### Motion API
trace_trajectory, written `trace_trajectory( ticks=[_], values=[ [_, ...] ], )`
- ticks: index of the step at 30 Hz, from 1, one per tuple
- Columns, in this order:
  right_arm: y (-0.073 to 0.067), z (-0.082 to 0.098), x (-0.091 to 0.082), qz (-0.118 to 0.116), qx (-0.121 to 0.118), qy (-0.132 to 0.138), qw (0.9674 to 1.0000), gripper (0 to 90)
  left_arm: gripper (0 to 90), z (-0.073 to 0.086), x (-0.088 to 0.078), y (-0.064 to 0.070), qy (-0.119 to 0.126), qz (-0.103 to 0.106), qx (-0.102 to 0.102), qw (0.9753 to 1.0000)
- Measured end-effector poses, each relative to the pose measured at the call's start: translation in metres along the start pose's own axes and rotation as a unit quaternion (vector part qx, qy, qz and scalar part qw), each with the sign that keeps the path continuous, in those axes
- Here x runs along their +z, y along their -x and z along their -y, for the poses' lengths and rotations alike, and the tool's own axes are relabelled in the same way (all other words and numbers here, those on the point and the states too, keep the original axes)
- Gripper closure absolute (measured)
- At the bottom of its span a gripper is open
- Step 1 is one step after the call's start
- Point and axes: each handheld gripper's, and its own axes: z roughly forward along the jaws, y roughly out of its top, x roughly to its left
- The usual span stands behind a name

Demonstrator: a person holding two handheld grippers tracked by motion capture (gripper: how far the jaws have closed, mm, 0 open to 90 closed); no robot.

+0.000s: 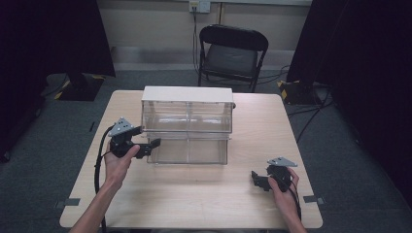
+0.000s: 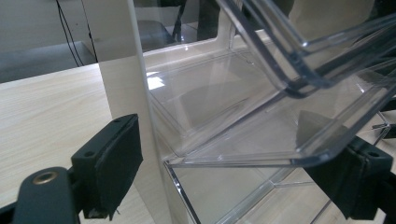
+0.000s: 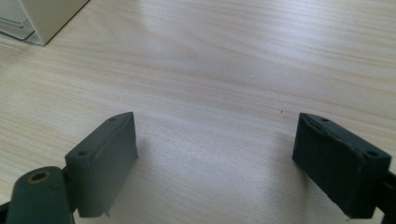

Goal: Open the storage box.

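Both hand-held grippers gape wide, the left (image 1: 145,145) straddling the empty clear drawer unit's (image 1: 187,127) corner, the right (image 1: 260,180) apart

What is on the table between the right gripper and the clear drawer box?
Nothing: in the high view, bare wooden table separates the right gripper from the clear drawer box. The right gripper view agrees.

Clear drawer unit (image 2: 261,116) cropped top and right, contents indiscernible

A pale wood desk (image 1: 194,194) carries one clear plastic drawer cabinet (image 1: 187,125) with a white top, standing toward twelve o'clock.
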Motion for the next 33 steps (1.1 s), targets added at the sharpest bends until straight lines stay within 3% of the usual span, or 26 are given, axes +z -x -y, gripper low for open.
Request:
trace_trajectory(
  ticks=[10, 26, 28, 33],
  values=[
    [0.0000, 0.0000, 0.0000, 0.000, 0.000, 0.000, 1.0000, 13.0, 13.1, -0.0013, 0.0003, 0.0018, 0.002, 0.001, -0.003, 1.0000],
    [0.0000, 0.0000, 0.0000, 0.000, 0.000, 0.000, 1.0000, 13.0, 15.2, -0.0065, -0.0054, 0.0079, 0.016, 0.021, -0.005, 0.9996],
    [0.0000, 0.0000, 0.0000, 0.000, 0.000, 0.000, 1.0000, 13.0, 15.2, -0.0072, -0.0066, 0.0094, 0.015, 0.017, 0.000, 0.9997],
    [0.0000, 0.0000, 0.0000, 0.000, 0.000, 0.000, 1.0000, 13.0, 16.0, -0.0040, -0.0067, 0.0101, 0.021, 0.015, -0.009, 0.9996]
  ],
)
